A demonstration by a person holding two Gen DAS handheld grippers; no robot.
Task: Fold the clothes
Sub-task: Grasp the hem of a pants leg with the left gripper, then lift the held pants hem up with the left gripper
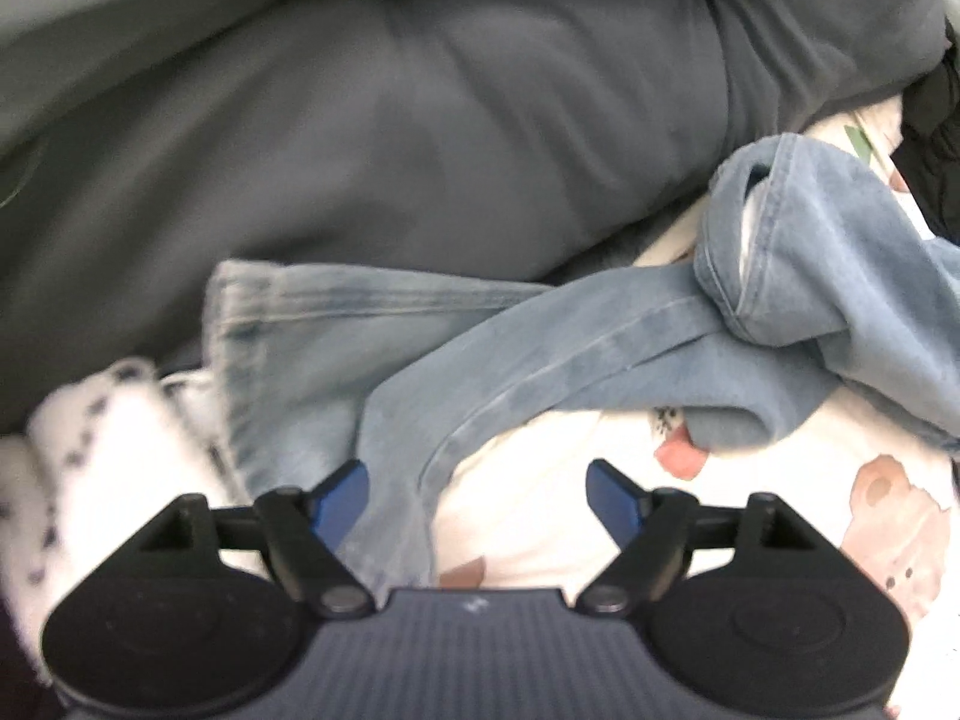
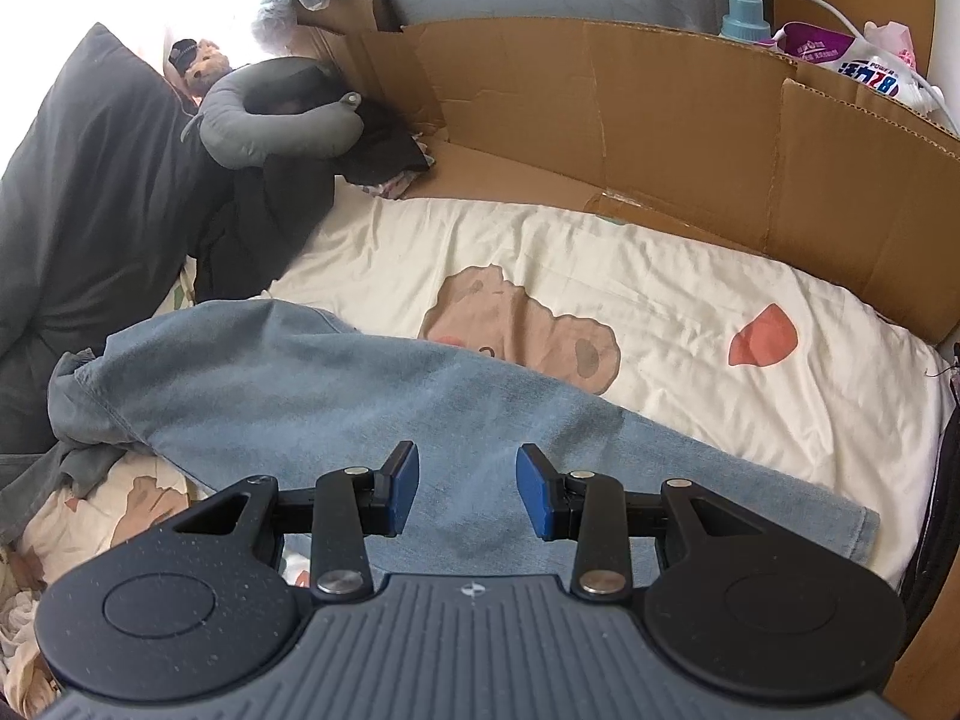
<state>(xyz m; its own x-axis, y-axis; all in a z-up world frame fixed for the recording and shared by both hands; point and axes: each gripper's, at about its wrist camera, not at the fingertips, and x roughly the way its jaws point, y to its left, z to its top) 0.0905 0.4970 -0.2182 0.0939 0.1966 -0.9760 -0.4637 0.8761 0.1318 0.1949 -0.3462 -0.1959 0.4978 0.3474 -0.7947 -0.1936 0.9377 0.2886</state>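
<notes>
Both grippers are empty right now. Your left gripper (image 1: pixel 480 495) has its blue pads spread wide above the jeans (image 1: pixel 420 354), with nothing pinched between them. Your right gripper (image 2: pixel 468 492) stands partly open over one denim leg (image 2: pixel 420 420); its pads press on nothing, so you hold no cloth with either hand.

Take the jeans as your landmark. They lie on the cream printed sheet (image 2: pixel 600 276), and the leg beneath your right gripper runs fairly flat and straight toward its hem near the bed's edge. At the other end, the left wrist view shows the denim bunched and twisted, one part rolled over itself in a lump and a second leg lying crossed under it. Beyond the jeans sits a grey pillow (image 1: pixel 390 138); beside them, on the left of that view, is a white spotted cloth (image 1: pixel 102 456), too blurred for you to tell what garment it is. Behind the jeans in the right wrist view stands a cardboard wall (image 2: pixel 660 108).

By my reading you are early in the job: no clean fold shows anywhere. You likely need to untangle the bunched end, lay both legs together, then fold. The white cloth also looks unfolded.
</notes>
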